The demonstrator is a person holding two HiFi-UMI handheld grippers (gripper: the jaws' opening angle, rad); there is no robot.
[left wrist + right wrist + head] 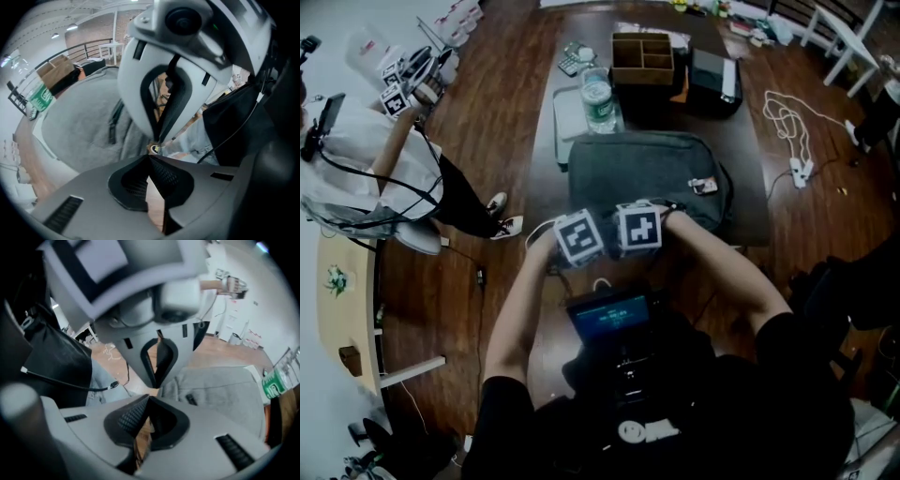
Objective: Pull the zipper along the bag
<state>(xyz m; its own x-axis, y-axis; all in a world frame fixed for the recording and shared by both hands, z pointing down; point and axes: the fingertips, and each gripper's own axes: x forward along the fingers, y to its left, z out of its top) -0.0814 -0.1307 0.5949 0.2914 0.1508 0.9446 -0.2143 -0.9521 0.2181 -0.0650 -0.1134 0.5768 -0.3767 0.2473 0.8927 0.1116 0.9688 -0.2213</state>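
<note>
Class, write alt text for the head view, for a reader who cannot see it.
Seen from above, a person holds the left claw and right claw side by side at the near edge of a dark grey backpack lying on a dark table. Beyond the backpack stand a water bottle and a wooden divided box.

The bag (647, 178) fills the middle of the table (750, 202), leaving 1 bare strip along the right edge and a narrower one along the left. Toward the far edge, 1 water bottle (598, 101), 1 wooden box (642, 58) and 1 black case (714, 82) stand close together. At the near edge, the left gripper (151, 157) and the right gripper (150, 398) crowd tip to tip.
</note>
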